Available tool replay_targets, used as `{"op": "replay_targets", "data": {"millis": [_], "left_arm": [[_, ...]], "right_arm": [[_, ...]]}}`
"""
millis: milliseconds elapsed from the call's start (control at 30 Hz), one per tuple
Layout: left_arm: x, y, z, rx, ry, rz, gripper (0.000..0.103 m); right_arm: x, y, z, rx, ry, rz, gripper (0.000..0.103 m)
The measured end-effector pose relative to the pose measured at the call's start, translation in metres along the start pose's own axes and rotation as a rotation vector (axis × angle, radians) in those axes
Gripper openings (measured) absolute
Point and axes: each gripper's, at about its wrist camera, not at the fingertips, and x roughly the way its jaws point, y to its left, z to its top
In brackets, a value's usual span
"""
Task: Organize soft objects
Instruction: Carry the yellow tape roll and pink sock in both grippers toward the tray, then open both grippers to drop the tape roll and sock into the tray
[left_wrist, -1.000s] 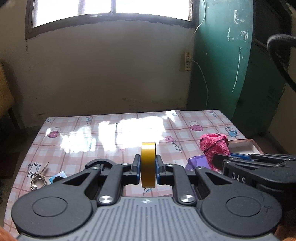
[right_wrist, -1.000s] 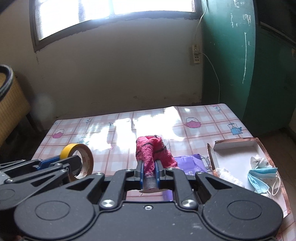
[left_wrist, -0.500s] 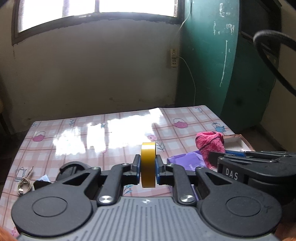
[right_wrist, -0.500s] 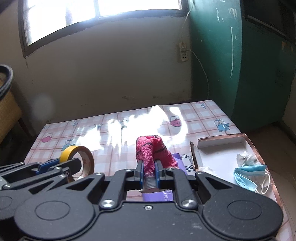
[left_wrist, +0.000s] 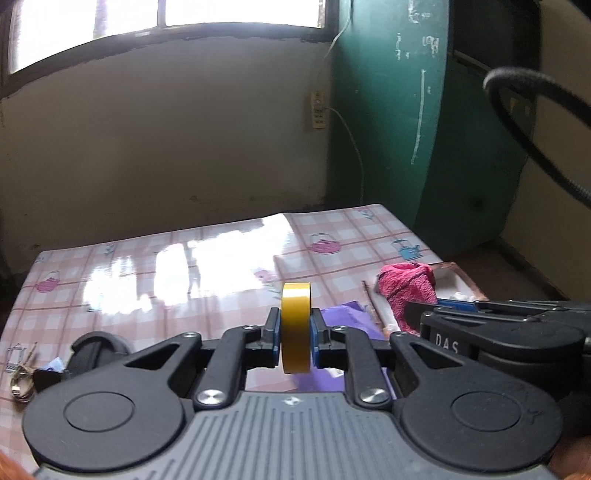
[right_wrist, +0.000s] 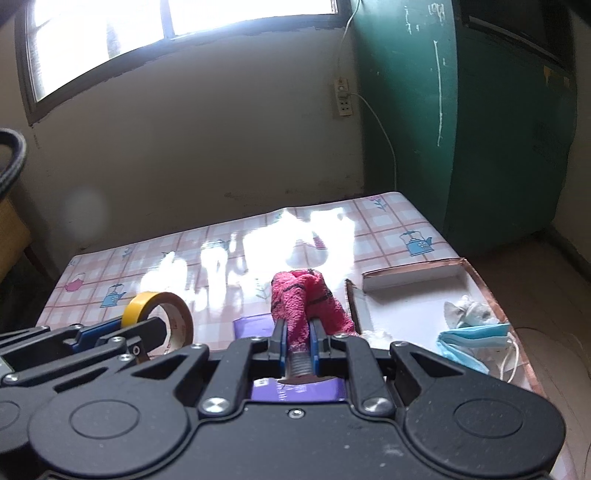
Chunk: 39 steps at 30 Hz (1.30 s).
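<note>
A pink cloth (right_wrist: 301, 295) is clamped upright between the blue pads of the right gripper (right_wrist: 298, 341), above the checked table (right_wrist: 388, 229) beside a white tray (right_wrist: 413, 306). A yellow tape roll (left_wrist: 295, 328) is pinched by the left gripper (left_wrist: 295, 338).

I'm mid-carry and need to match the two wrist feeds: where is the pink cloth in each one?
Left wrist: pink cloth right of centre, in the right gripper, in front of the white tray.
Right wrist: pink cloth dead centre, pinched between that gripper's fingers, above the purple box.
Shared landmark: the yellow tape roll.
</note>
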Motion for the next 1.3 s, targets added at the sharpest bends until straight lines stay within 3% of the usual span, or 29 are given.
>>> {"op": "replay_targets", "data": {"millis": [567, 1000, 1233, 1267, 1300], "left_arm": [[0.037, -0.074, 0.008, 0.082, 0.018, -0.132, 0.019], [0.098, -0.108, 0.003, 0.079, 0.085, -0.227, 0.019], [0.12, -0.116, 0.002, 0.046, 0.079, -0.266, 0.019], [0.122, -0.116, 0.001, 0.038, 0.074, -0.27, 0.02], [0.124, -0.116, 0.001, 0.033, 0.069, -0.272, 0.03]], "right_arm": [[0.021, -0.111, 0.013, 0.017, 0.069, -0.067, 0.015], [0.056, -0.15, 0.014, 0.041, 0.117, -0.038, 0.019], [0.07, -0.156, 0.023, 0.011, 0.113, -0.029, 0.028], [0.07, -0.157, 0.024, 0.013, 0.107, -0.03, 0.029], [0.07, -0.16, 0.025, 0.016, 0.099, -0.029, 0.03]]}}
